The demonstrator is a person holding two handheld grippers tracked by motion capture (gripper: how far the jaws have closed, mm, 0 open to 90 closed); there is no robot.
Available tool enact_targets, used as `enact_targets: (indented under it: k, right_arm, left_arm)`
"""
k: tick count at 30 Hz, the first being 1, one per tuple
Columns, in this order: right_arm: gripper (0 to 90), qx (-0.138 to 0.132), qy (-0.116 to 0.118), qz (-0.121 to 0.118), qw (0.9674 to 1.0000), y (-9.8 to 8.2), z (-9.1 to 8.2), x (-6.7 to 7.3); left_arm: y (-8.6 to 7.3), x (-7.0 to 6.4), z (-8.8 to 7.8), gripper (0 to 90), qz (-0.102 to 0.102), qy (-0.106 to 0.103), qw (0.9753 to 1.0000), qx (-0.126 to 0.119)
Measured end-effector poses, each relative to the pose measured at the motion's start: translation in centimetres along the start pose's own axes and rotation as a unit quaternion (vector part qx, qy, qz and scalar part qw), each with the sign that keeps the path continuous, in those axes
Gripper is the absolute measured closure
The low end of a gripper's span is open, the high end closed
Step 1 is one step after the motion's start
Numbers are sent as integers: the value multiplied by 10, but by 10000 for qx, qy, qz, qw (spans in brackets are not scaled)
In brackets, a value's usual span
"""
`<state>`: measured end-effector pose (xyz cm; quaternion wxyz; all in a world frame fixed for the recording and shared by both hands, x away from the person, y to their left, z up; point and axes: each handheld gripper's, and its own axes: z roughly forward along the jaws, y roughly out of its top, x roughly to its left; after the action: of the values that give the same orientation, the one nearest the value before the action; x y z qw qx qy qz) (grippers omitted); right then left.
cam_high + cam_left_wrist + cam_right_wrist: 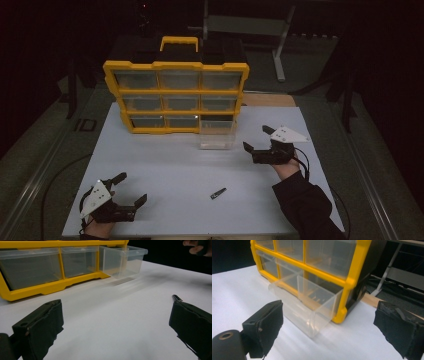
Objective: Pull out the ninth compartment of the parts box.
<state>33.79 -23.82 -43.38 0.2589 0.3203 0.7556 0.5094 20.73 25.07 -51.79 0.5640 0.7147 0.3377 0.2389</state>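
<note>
The right gripper (pixel 261 141) is held wide open and empty, just right of the pulled-out drawer (pixel 217 134); in the right gripper view its jaws frame the drawer (pixel 312 312) with nothing between them. The left gripper (pixel 129 189) is likewise wide open and empty, at the near left of the table (pixel 165 165). The drawer, clear plastic, is seen drawn out of the bottom-right slot of the yellow cabinet (pixel 176 65) and resting on the table. A small dark clip-like item (pixel 218 193) lies on the table between the grippers, nearer the front edge. The step in hand is judged to be the one after opening: fetching the item for the drawer. A descent over the item and a closing across its narrow width would be called for. The drawer's bare interior is shown by the right gripper view; the item's tip (pixel 177 298) behind the jaw is shown by the left gripper view.
</note>
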Motion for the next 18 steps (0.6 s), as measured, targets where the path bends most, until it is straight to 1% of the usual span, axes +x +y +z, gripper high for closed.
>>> enact_targets:
  k: [5,9,10,12,14,16,18]
  right_arm:
    - [86,-49,13,46,10000,-16,-7,2]
    - [86,-28,7,100,9999,-28,-14,3]
    - [86,-28,7,100,9999,-28,-14,3]
    - [86,14,-13,141,9999,-36,-19,4]
    - [86,35,22,146,9999,-41,-23,5]
    - [86,31,-6,129,9999,-44,-25,5]
    - [86,69,34,106,9999,-49,-29,7]
  left_arm:
    - [0,0,0,0,3,9,10000,-2]
    - [0,0,0,0,6,14,10000,-5]
    - [0,0,0,0,6,14,10000,-5]
    - [0,0,0,0,4,18,10000,-7]
    - [0,0,0,0,10,17,10000,-6]
    - [0,0,0,0,17,14,10000,-2]
    - [0,0,0,0,13,16,10000,-3]
